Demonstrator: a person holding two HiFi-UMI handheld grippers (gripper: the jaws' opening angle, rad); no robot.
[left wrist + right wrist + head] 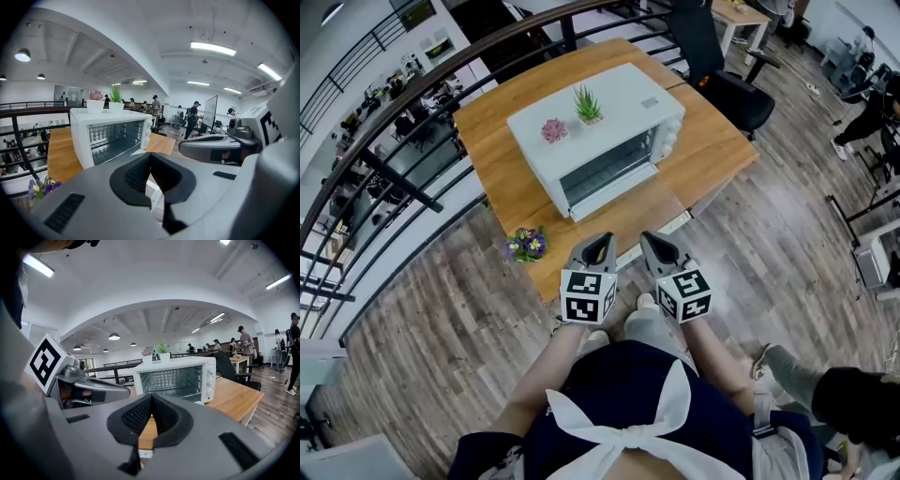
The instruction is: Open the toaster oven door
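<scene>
The floor is grey-brown wood plank. A wooden tabletop stands beside a black railing. A black office chair stands behind. Linear light strips line the white arched ceiling.

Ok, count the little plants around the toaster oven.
3. A pink plant and a green plant stand on the toaster oven; purple flowers sit at the table's near edge. Others may be hidden behind.

Toaster oven sits mid table, w/ two potted plants on top. Flower bunch at table's near edge, left of left gripper; right gripper beside it, both in front of oven.
</scene>
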